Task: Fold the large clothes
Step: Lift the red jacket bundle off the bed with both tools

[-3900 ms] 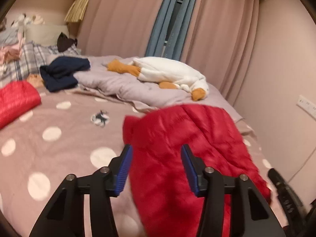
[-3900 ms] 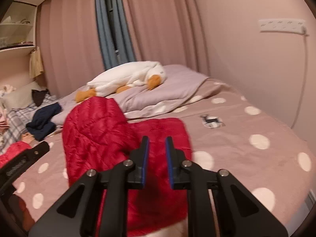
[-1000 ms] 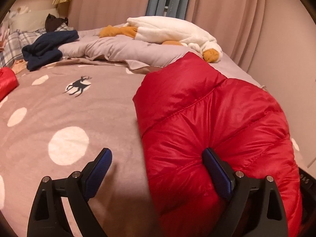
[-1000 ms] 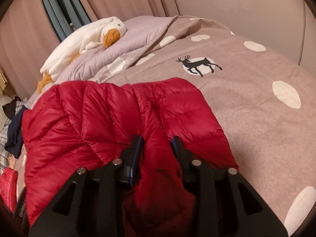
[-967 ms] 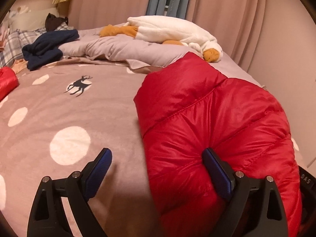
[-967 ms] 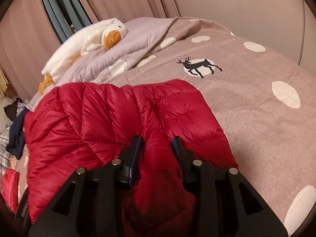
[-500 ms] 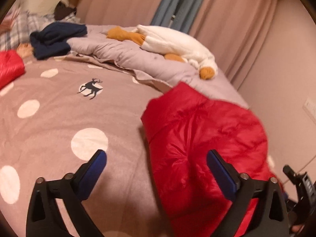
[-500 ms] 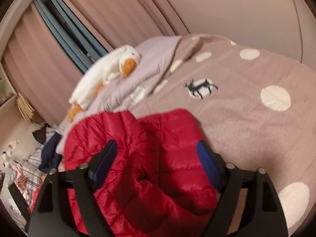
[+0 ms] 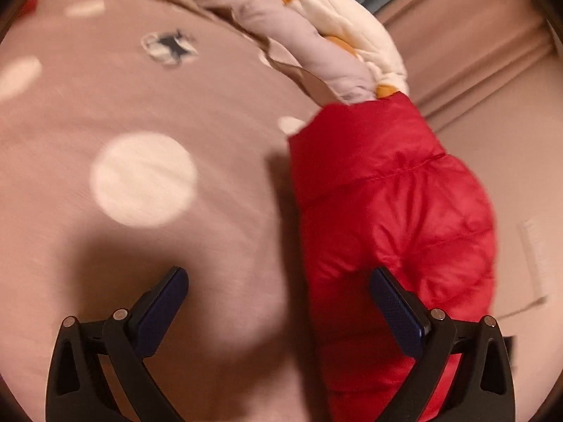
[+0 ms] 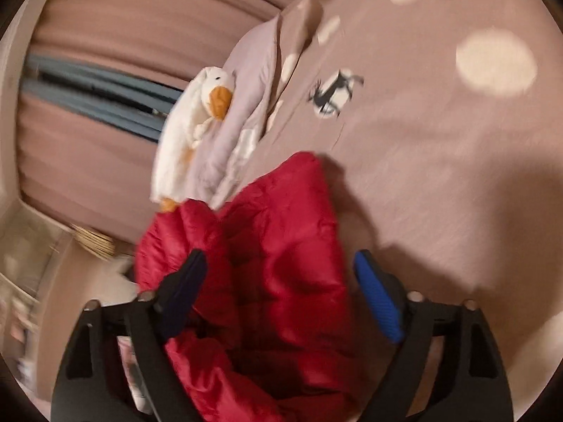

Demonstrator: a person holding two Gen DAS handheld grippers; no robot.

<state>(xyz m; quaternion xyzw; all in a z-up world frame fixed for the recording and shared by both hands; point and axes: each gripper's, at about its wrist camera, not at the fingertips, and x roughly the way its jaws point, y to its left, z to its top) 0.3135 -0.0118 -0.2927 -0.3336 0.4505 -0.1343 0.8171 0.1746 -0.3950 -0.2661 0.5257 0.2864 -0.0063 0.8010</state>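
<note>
Tongs first: my left gripper (image 9: 278,304) stands spread wide at the bottom of the left wrist frame, nothing between its blue pads. Its left pad hangs over bare bedspread (image 9: 147,91); its right pad sits in front of the red down jacket (image 9: 390,211), and I cannot tell whether it touches the fabric. My right gripper (image 10: 281,290) is spread just as wide at the bottom of the right wrist frame, holding nothing; the jacket (image 10: 281,246) bulges up between its two pads without being pinched.

The jacket lies bunched on the pink dotted bedspread, filling the lower right of the left view and the lower centre of the right view. Its far end reaches up to the lilac duvet (image 9: 281,28), where the white goose plush (image 10: 190,119) lies at centre left in front of the pink curtains (image 10: 116,28). A deer print (image 10: 332,93) marks the bedspread at upper right of the right view.

Against a second ago, my right gripper has let go: then it was pinched on a fold of the jacket, now it is apart. My left gripper was already wide then, its right pad pressed into the puffed fabric. Both views have since rolled and tipped downward, and both are motion-blurred.
</note>
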